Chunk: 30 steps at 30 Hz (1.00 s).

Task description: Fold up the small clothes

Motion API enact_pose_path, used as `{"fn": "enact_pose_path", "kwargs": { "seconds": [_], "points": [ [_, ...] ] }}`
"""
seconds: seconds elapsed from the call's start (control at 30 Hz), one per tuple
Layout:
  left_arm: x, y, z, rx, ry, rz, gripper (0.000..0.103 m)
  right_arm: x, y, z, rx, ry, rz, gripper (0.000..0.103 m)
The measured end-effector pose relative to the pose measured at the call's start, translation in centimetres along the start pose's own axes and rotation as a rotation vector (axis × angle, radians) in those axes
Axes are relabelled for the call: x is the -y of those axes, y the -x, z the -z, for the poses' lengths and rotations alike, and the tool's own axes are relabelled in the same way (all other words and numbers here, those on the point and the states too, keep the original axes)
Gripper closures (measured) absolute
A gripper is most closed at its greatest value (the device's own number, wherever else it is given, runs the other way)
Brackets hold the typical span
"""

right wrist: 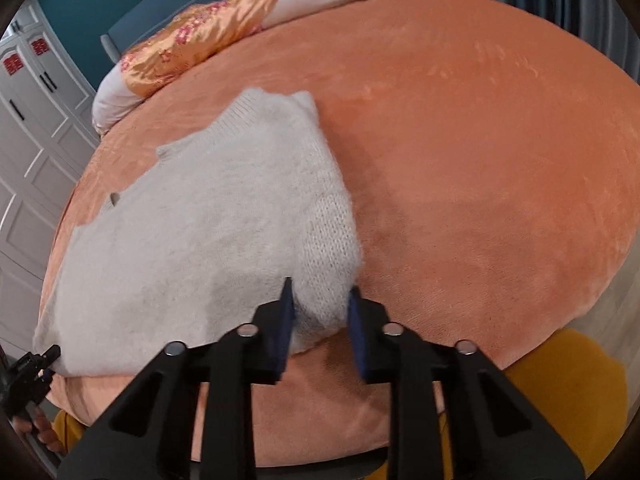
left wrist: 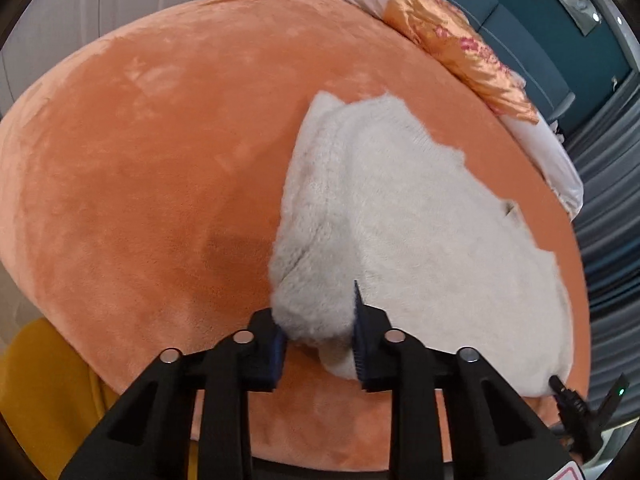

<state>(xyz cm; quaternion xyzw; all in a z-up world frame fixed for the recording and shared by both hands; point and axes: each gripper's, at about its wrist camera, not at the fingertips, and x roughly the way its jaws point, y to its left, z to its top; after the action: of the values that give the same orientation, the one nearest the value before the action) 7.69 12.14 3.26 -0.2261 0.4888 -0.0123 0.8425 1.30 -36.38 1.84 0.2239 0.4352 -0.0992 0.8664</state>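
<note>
We see our right gripper (right wrist: 320, 320) with a corner of the fluffy white sweater (right wrist: 192, 232) between its fingers (right wrist: 285, 320), over the orange bed (right wrist: 480, 160).

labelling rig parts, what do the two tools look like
Both match: the left tool and right tool have matte black angular frames with triangular cutouts, four round silver studs across the top, and dark blue fingers.

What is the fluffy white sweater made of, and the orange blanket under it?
The white sweater looks like soft knitted wool or acrylic yarn: knit loops show near its edge, and a fuzzy nap blurs its outline. The orange blanket looks like plush fleece or velvet, matte, with lighter and darker brush marks in its short pile. The exact fibres cannot be told.
</note>
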Motion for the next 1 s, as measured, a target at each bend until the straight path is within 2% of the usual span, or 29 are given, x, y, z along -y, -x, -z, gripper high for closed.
{"fn": "enact_pose_path", "kwargs": {
  "seconds": [0.17, 0.23, 0.27, 0.33, 0.37, 0.4, 0.47, 0.53, 0.57, 0.63, 0.67, 0.7, 0.77, 0.8, 0.87, 0.9, 0.97, 1.0],
  "points": [
    [1.8, 4.4, 0.1, 0.043, -0.076, -0.001, 0.087, 0.6, 5.6, -1.3, 0.075, 0.001, -0.121, 0.089],
    [1.6, 5.2, 0.8, 0.026, -0.102, -0.034, 0.087, 0.7, 6.6, -0.8, 0.067, 0.031, -0.110, 0.089],
    [1.3, 5.1, 1.1, 0.010, -0.109, -0.049, 0.087, 0.9, 6.1, -0.3, 0.034, 0.050, -0.084, 0.089],
    [0.0, 3.9, 2.2, -0.039, -0.110, -0.090, 0.087, 2.2, 3.0, 1.5, -0.112, 0.053, -0.040, 0.089],
    [-0.8, 2.8, 2.9, -0.071, -0.103, -0.113, 0.087, 3.3, 1.0, 2.5, -0.203, 0.009, -0.044, 0.088],
    [-1.3, 2.1, 3.4, -0.090, -0.093, -0.125, 0.087, 4.3, 0.3, 2.7, -0.240, -0.051, -0.077, 0.088],
    [-1.7, 1.2, 4.3, -0.094, -0.075, -0.131, 0.087, 4.0, 0.9, 1.8, -0.239, -0.038, -0.080, 0.087],
    [-1.5, 1.6, 4.4, -0.082, -0.067, -0.125, 0.085, 3.1, 0.8, 1.9, -0.247, 0.010, -0.046, 0.082],
    [-1.5, 2.0, 4.4, -0.081, -0.060, -0.116, 0.079, 2.8, 0.7, 2.1, -0.249, 0.028, -0.038, 0.079],
    [-1.6, 3.2, 4.1, -0.068, -0.049, -0.118, 0.072, 2.8, 1.6, 2.0, -0.225, 0.033, -0.039, 0.074],
    [-1.6, 4.4, 4.0, -0.047, -0.046, -0.120, 0.065, 3.0, 2.3, 1.8, -0.208, 0.024, -0.040, 0.072],
    [-1.6, 5.1, 3.5, -0.024, -0.048, -0.109, 0.053, 3.4, 2.7, 1.4, -0.190, 0.013, -0.045, 0.071],
    [-1.2, 6.7, 2.9, 0.044, -0.060, -0.069, 0.042, 3.7, 3.7, 0.1, -0.145, -0.020, -0.065, 0.065],
    [-0.8, 7.1, 2.3, 0.072, -0.070, -0.061, 0.040, 3.7, 3.8, -0.8, -0.131, -0.031, -0.079, 0.061],
    [0.0, 6.8, 0.8, 0.088, -0.078, -0.041, 0.039, 3.3, 3.5, -2.6, -0.105, -0.025, -0.076, 0.060],
    [0.4, 6.1, -0.5, 0.098, -0.060, -0.026, 0.039, 2.6, 3.2, -3.6, -0.086, -0.006, -0.065, 0.059],
    [1.2, 4.4, -2.5, 0.104, -0.033, 0.006, 0.038, 1.0, 2.3, -5.7, -0.046, 0.030, -0.050, 0.050],
    [1.6, 3.6, -3.0, 0.100, -0.027, 0.010, 0.038, 0.2, 1.7, -6.6, -0.037, 0.041, -0.050, 0.049]
  ]
}}
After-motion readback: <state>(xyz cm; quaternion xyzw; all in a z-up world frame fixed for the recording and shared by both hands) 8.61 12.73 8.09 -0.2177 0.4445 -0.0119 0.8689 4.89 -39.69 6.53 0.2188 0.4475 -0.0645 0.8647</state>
